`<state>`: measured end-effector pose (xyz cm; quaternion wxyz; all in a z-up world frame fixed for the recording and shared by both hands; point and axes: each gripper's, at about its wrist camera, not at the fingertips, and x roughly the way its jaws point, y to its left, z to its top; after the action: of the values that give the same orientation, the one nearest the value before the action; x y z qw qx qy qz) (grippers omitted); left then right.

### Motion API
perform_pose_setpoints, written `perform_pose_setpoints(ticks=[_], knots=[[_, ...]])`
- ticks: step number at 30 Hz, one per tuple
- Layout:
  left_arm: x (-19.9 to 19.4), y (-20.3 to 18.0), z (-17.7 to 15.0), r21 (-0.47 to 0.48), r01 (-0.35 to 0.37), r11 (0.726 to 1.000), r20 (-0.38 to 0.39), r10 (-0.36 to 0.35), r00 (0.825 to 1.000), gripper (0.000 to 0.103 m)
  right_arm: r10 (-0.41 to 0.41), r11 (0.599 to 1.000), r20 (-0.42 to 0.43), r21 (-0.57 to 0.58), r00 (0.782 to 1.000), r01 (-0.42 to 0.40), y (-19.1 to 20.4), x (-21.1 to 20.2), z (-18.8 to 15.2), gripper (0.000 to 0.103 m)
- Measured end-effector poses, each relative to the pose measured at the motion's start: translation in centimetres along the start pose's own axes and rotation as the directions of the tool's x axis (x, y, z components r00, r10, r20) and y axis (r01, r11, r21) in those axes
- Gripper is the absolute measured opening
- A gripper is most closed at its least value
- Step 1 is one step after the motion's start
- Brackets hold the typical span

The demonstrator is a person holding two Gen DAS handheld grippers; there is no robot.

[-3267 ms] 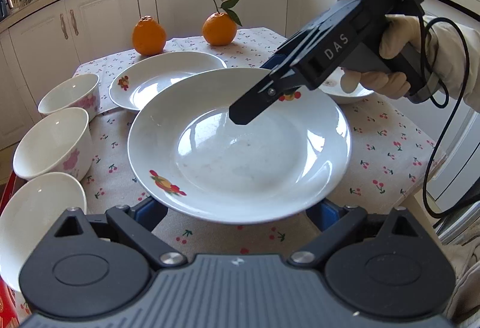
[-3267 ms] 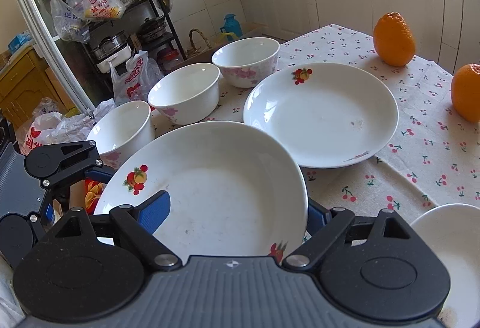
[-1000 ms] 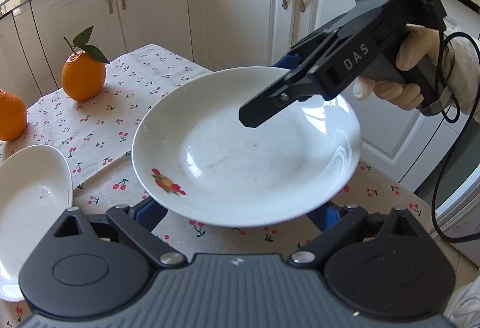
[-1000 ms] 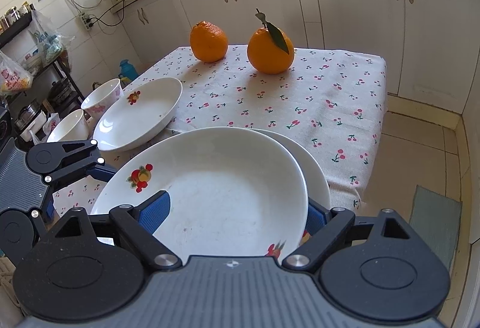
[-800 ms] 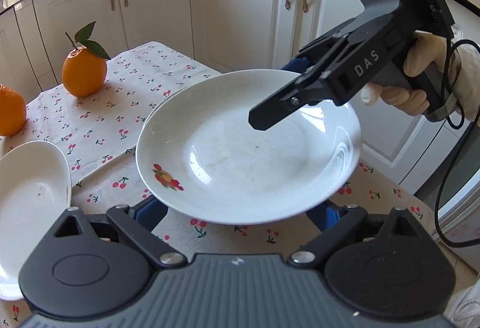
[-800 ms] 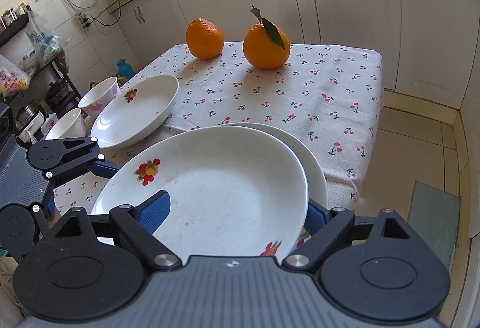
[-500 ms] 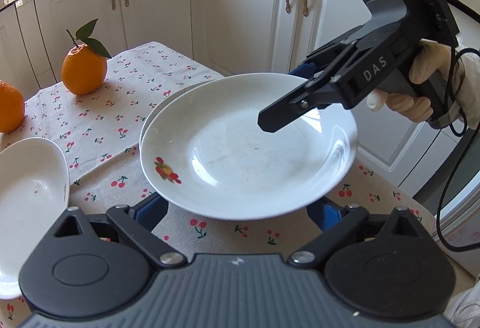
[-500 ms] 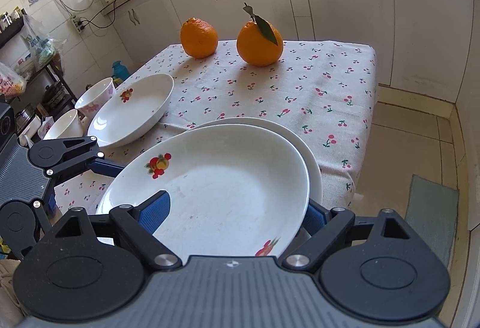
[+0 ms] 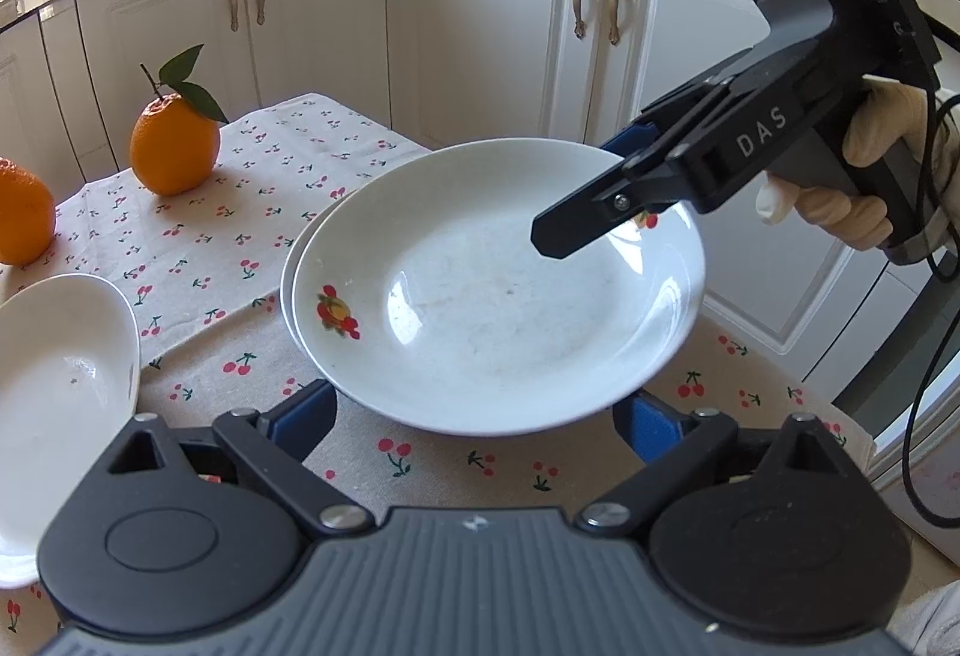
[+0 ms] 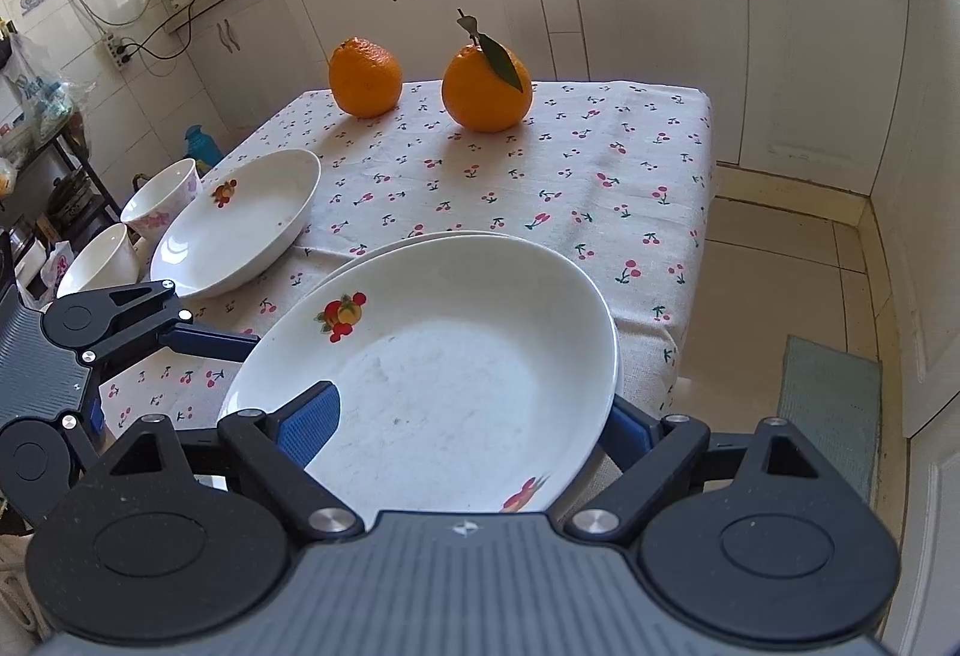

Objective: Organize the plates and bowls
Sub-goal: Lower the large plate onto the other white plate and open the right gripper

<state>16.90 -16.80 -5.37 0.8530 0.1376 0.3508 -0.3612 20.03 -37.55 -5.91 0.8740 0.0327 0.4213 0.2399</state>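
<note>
Here, white fruit-print plate (image 9: pixel 498 290) tilted over second plate (image 10: pixel 384 251) near table corner. Right gripper (image 10: pixel 462 419) clamped on plate rim, gloved hand (image 9: pixel 852 188) gripping handle. Left gripper (image 9: pixel 474 416): fingers spread wide, plate edge between; contact unclear. Tablecloth edge (image 10: pixel 690 260) just beside; third plate (image 10: pixel 234 224), bowls (image 10: pixel 162 200) apart.

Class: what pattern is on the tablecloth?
Small red cherries on white tablecloth; clearest in the right wrist view.

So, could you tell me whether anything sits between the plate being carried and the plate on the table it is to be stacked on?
Nothing visible does. The carried plate hangs just above the lower plate, whose far rim shows bare past it.
</note>
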Motion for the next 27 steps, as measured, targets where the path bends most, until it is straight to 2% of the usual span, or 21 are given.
perform_pose_setpoints(ticks=[8,19,27], knots=[[-1.0,-0.3,-0.4,-0.008,0.005,1.0,0.038,-0.004,0.999,0.098,-0.064,0.998,-0.021,-0.012,0.998,0.064,1.0,-0.1,-0.2,0.094],[-3.5,0.4,-1.8,-0.038,-0.025,0.999,0.076,0.028,0.997,0.098,-0.137,0.991,-0.05,-0.006,0.989,0.137,1.6,0.0,-0.8,0.095],[-4.8,1.3,-3.0,-0.076,-0.066,0.995,0.081,0.072,0.994,0.098,-0.158,0.987,0.038,-0.019,0.987,0.159,3.3,-1.7,-0.7,0.103]])
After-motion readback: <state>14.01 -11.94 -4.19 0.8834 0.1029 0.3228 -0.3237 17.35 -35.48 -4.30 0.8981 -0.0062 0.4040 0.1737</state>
